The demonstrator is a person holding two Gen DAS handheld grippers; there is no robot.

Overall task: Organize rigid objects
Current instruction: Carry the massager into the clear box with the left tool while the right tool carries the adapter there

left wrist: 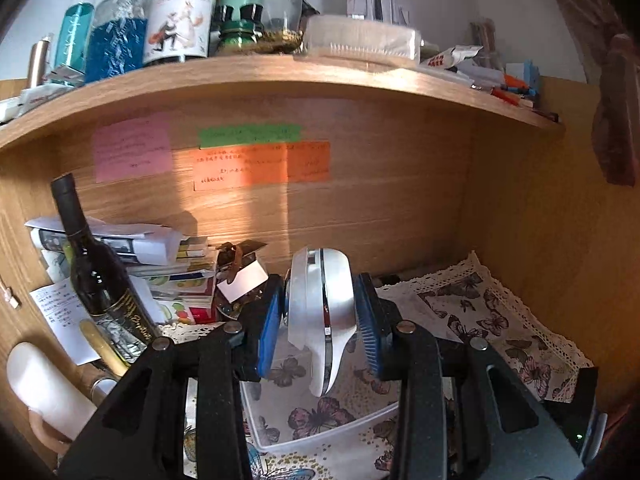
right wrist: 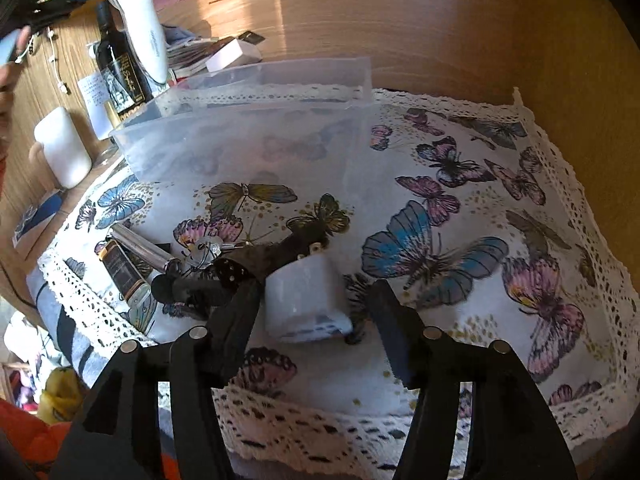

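Wooden desk alcove, butterfly-print lace cloth (right wrist: 460, 168) over the surface, cluttered shelf at top of left-wrist frame.

Left-wrist view, left to right: dark wine bottle (left wrist: 96, 276) at left, paper stack behind it, then left gripper (left wrist: 320, 320) at centre, clamped on a white electric shaver (left wrist: 320, 312). Blue pads press both flanks. Shaver's long axis runs vertical, narrow end down, hanging above the clear plastic bin (left wrist: 320, 432) at lower centre. Bin looks empty.

Right-wrist view, left to right: white cylinder at far left, bin (right wrist: 248, 132) at upper centre-left with shaver (right wrist: 140, 20) held above its left side, small clutter (lighter, keys, metal tube) at lower left, then white plug adapter (right wrist: 304, 300) on the cloth. Right gripper (right wrist: 316, 312) is spread wide, not holding anything; adapter lies between the fingers, prongs pointing away toward the bin. Left finger close to the adapter's side, right finger apart from it.

Key relation: shaver sits straight above the bin, so the drop is downward; left hand nearer the bin. Adapter is already bracketed by the right gripper, so squeezing comes next there, I'd judge.
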